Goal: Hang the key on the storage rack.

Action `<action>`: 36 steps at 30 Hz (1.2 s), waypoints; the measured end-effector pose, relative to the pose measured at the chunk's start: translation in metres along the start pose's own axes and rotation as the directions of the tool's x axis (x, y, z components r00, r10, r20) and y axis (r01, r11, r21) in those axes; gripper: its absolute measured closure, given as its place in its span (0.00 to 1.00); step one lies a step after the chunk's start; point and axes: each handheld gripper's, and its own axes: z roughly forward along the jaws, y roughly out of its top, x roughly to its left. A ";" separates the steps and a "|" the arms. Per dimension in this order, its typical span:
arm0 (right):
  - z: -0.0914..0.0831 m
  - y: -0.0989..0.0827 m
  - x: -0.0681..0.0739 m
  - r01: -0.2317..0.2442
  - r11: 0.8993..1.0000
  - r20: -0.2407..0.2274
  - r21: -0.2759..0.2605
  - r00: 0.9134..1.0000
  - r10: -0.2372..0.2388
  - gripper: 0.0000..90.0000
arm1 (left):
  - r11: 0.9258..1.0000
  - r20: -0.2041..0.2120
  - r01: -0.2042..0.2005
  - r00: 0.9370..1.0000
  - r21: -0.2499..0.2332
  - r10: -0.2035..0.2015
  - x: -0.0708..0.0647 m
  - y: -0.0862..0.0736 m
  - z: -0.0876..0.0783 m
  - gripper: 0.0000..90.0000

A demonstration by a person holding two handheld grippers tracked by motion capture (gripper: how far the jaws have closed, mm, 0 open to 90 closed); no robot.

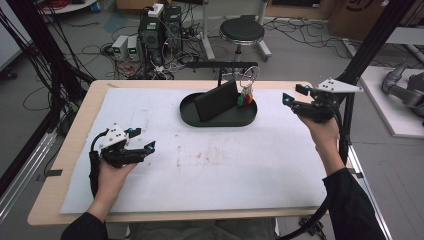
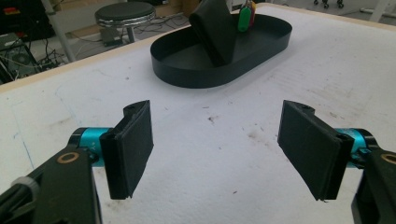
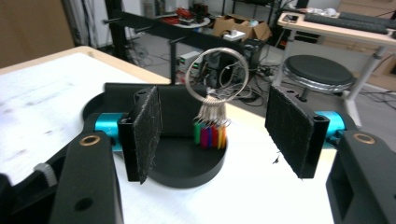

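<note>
A black oval tray (image 1: 220, 122) sits at the back middle of the white mat, with a black flat block (image 1: 216, 102) leaning up inside it. Above the tray's right end a large key ring with several coloured tags (image 1: 245, 92) hangs from a black rack (image 1: 220, 65). My left gripper (image 1: 142, 139) hovers open over the mat's left part, far from the tray (image 2: 205, 77) and block (image 2: 215, 32). My right gripper (image 1: 292, 94) is raised at the right, open and facing the key ring (image 3: 211, 116), tray (image 3: 187, 172) and block (image 3: 177, 109), with nothing between its pads (image 3: 147, 130).
The mat (image 1: 225, 165) has faint brown stains at its middle. A black frame post (image 1: 370, 45) rises just behind the right hand. A stool (image 1: 242, 30), computer boxes (image 1: 155, 32) and cables lie on the floor beyond the table's far edge.
</note>
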 end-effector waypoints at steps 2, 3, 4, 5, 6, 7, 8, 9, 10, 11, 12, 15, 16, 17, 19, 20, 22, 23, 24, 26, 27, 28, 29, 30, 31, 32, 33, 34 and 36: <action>-0.008 -0.009 0.005 -0.009 1.000 -0.009 -0.017 1.000 0.009 0.40 | 1.000 0.002 -0.007 1.000 0.001 0.007 0.000 0.001 0.001 0.30; -0.011 -0.012 0.006 -0.015 1.000 -0.017 -0.019 1.000 0.015 0.40 | 1.000 0.006 -0.011 1.000 0.004 0.011 -0.001 0.001 0.002 0.30; -0.015 -0.018 0.010 -0.021 0.999 -0.026 -0.031 0.999 0.020 0.40 | 1.000 0.013 -0.011 1.000 0.006 0.011 -0.001 0.001 0.002 0.30; -0.018 -0.023 0.013 -0.029 0.999 -0.035 -0.040 0.999 0.028 0.39 | 1.000 0.014 -0.022 1.000 0.007 0.022 -0.001 0.002 0.003 0.30; -0.020 -0.028 0.016 -0.036 0.998 -0.043 -0.046 0.998 0.034 0.38 | 0.999 0.008 -0.034 0.999 0.011 0.034 -0.002 0.002 0.003 0.30; -0.022 -0.033 0.019 -0.043 0.998 -0.050 -0.053 0.998 0.041 0.38 | 0.999 0.007 -0.044 0.999 0.013 0.044 -0.003 0.003 0.002 0.30; -0.023 -0.038 0.021 -0.049 0.997 -0.053 -0.056 0.998 0.047 0.37 | 0.999 0.005 -0.053 0.999 0.013 0.053 -0.004 0.003 0.002 0.30; -0.024 -0.043 0.025 -0.051 0.997 -0.052 -0.061 0.997 0.048 0.37 | 0.998 0.000 -0.057 0.998 0.015 0.057 -0.005 0.003 0.002 0.30; -0.024 -0.048 0.028 -0.057 0.996 -0.051 -0.066 0.997 0.053 0.35 | 0.998 -0.003 -0.065 0.998 0.022 0.065 -0.005 0.003 0.002 0.30; -0.023 -0.054 0.031 -0.061 0.996 -0.050 -0.071 0.997 0.058 0.34 | 0.997 -0.005 -0.067 0.998 0.022 0.068 -0.006 0.003 0.001 0.30; -0.022 -0.059 0.036 -0.064 0.995 -0.050 -0.073 0.997 0.060 0.34 | 0.997 -0.004 -0.068 0.998 0.020 0.068 -0.006 0.003 0.001 0.30; -0.018 -0.074 0.046 -0.070 0.994 -0.045 -0.079 0.997 0.067 0.33 | 0.997 -0.006 -0.072 0.997 0.022 0.073 -0.008 0.003 0.000 0.29; -0.016 -0.081 0.049 -0.077 0.994 -0.044 -0.079 0.996 0.074 0.33 | 0.997 -0.007 -0.075 0.997 0.024 0.076 -0.007 0.003 0.000 0.30; -0.015 -0.085 0.051 -0.082 0.994 -0.044 -0.074 0.996 0.079 0.33 | 0.997 -0.010 -0.073 0.997 0.024 0.073 -0.008 0.002 0.000 0.30; -0.011 -0.091 0.053 -0.079 0.996 -0.052 -0.045 0.996 0.077 0.33 | 0.997 -0.015 -0.074 0.997 0.032 0.074 -0.007 0.001 0.000 0.30; -0.009 -0.094 0.053 -0.079 0.996 -0.050 -0.030 0.996 0.077 0.33 | 0.997 -0.015 -0.075 0.997 0.034 0.076 -0.007 0.000 0.000 0.29; -0.008 -0.100 0.053 -0.079 0.997 -0.055 -0.019 0.995 0.078 0.33 | 0.996 -0.025 -0.081 0.996 0.043 0.082 -0.008 0.000 0.000 0.29; -0.007 -0.102 0.052 -0.073 0.997 -0.055 -0.012 0.996 0.072 0.33 | 0.995 -0.027 -0.085 0.996 0.048 0.086 -0.008 0.000 0.000 0.29; -0.007 -0.104 0.052 -0.070 0.997 -0.057 -0.007 0.996 0.070 0.33 | 0.995 -0.029 -0.082 0.996 0.048 0.083 -0.008 0.000 0.000 0.29; -0.007 -0.107 0.051 -0.062 0.998 -0.055 0.002 0.997 0.062 0.33 | 0.996 -0.030 -0.076 0.997 0.053 0.077 -0.009 0.000 -0.001 0.29; -0.006 -0.108 0.051 -0.065 0.998 -0.057 0.014 0.996 0.065 0.33 | 0.996 -0.027 -0.066 0.997 0.057 0.068 -0.009 0.001 -0.001 0.29; -0.005 -0.109 0.050 -0.066 0.998 -0.059 0.021 0.996 0.067 0.33 | 0.997 -0.022 -0.053 0.998 0.063 0.054 -0.010 0.001 -0.001 0.29; -0.004 -0.109 0.050 -0.067 0.997 -0.059 0.027 0.996 0.069 0.32 | 0.997 -0.018 -0.042 0.999 0.065 0.043 -0.010 0.002 -0.001 0.29; -0.003 -0.109 0.050 -0.065 0.997 -0.063 0.031 0.996 0.066 0.32 | 0.997 -0.017 -0.039 0.999 0.066 0.041 -0.010 0.003 -0.001 0.29; -0.002 -0.110 0.050 -0.059 0.998 -0.063 0.035 0.996 0.061 0.32 | 0.997 -0.018 -0.041 0.999 0.063 0.042 -0.010 0.003 -0.002 0.29; -0.001 -0.110 0.051 -0.043 0.998 -0.059 0.043 0.997 0.046 0.32 | 0.997 -0.017 -0.042 0.999 0.058 0.043 -0.011 0.003 -0.002 0.29; 0.000 -0.110 0.051 -0.035 0.998 -0.058 0.047 0.998 0.038 0.32 | 0.997 -0.019 -0.043 0.999 0.057 0.044 -0.011 0.003 -0.003 0.29; 0.001 -0.110 0.051 -0.027 0.998 -0.057 0.053 0.998 0.030 0.32 | 0.997 -0.019 -0.046 0.999 0.061 0.047 -0.012 0.003 -0.003 0.29; 0.002 -0.111 0.050 -0.024 0.998 -0.058 0.060 0.998 0.028 0.32 | 0.997 -0.023 -0.049 0.998 0.066 0.051 -0.012 0.002 -0.003 0.29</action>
